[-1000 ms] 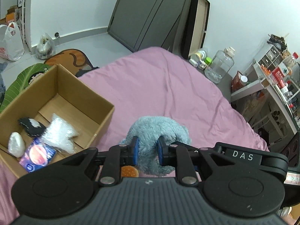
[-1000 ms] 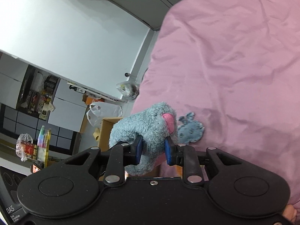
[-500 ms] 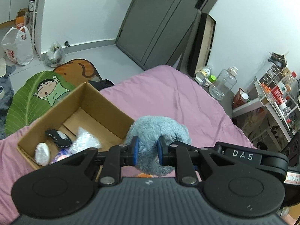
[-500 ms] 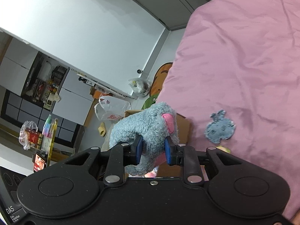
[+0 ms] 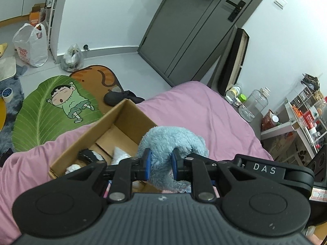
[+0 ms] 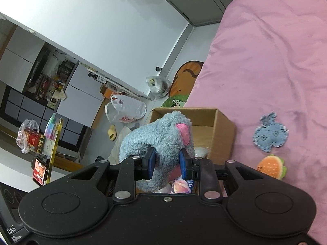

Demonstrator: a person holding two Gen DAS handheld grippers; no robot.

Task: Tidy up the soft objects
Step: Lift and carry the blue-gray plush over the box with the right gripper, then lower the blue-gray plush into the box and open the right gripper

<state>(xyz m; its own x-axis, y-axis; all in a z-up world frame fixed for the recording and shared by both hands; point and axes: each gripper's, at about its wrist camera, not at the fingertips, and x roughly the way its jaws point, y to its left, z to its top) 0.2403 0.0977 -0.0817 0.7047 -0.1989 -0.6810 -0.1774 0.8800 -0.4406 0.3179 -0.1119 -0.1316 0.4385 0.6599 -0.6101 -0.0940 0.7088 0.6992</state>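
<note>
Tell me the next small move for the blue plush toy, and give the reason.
Probably carry the blue plush toy a little further over the cardboard box, then lower it. Both the left hand-held gripper and the right hand-held gripper are clamped on it, it hangs at the box's near edge above the items inside, and releasing now might drop it on the rim.

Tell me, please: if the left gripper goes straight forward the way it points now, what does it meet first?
The left gripper is already shut on the blue plush toy. Beyond the toy, probably the pink bed cover, though depth is unclear. The cardboard box sits left of that line.
</note>
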